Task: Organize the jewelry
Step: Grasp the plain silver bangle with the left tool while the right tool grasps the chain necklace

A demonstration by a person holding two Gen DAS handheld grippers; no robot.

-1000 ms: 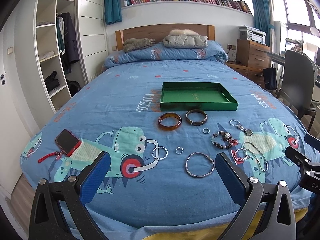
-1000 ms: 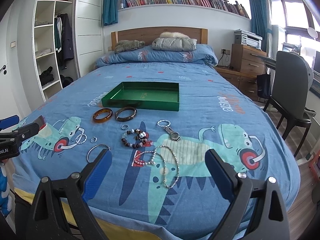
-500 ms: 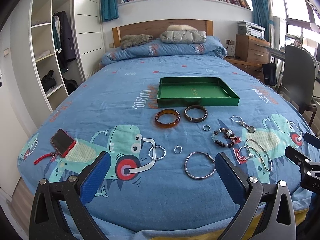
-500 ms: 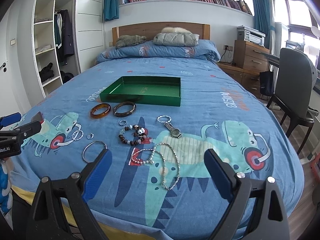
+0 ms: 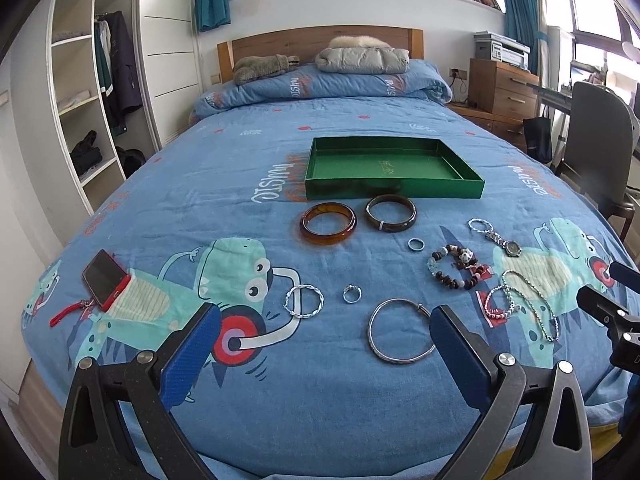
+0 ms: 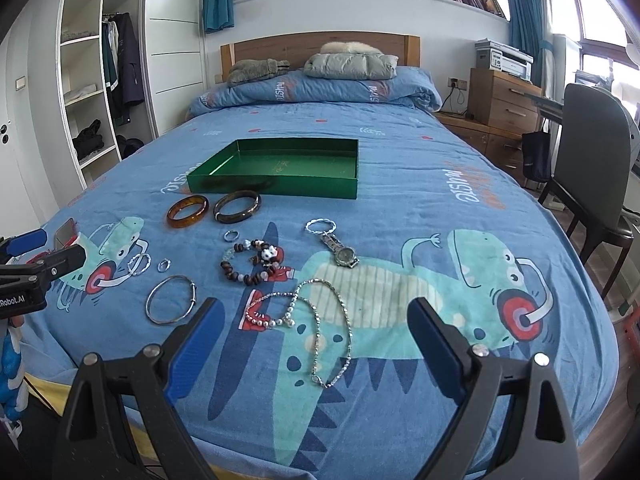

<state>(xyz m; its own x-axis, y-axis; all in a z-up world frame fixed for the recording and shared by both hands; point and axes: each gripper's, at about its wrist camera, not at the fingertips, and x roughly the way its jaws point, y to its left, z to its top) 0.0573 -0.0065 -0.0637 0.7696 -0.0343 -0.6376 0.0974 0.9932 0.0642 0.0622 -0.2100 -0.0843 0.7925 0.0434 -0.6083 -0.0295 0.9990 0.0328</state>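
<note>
An empty green tray (image 5: 394, 190) (image 6: 272, 188) lies mid-bed. In front of it sit an amber bangle (image 5: 328, 229) (image 6: 188, 211) and a dark bangle (image 5: 391, 213) (image 6: 237, 207). Nearer lie a thin silver bangle (image 5: 401, 336) (image 6: 171, 299), a twisted silver ring (image 5: 304, 301), two small rings (image 5: 352, 293) (image 5: 415, 244), a beaded bracelet (image 5: 456, 267) (image 6: 256, 264), a watch (image 5: 496, 237) (image 6: 338, 246) and silver chains (image 5: 520, 304) (image 6: 316, 320). My left gripper (image 5: 324, 344) hangs open over the near edge, by the silver bangle. My right gripper (image 6: 316, 336) is open above the chains.
A red phone (image 5: 105, 278) lies at the bed's left edge. Folded clothes and a pillow (image 5: 362, 60) sit by the headboard. A grey chair (image 6: 592, 176) and wooden drawers (image 6: 504, 96) stand to the right, open shelves (image 5: 84, 100) to the left.
Both cameras have shifted slightly forward and lower over the bed, so the jewelry sits a little nearer. Both grippers stay open and nothing on the bed has moved.
</note>
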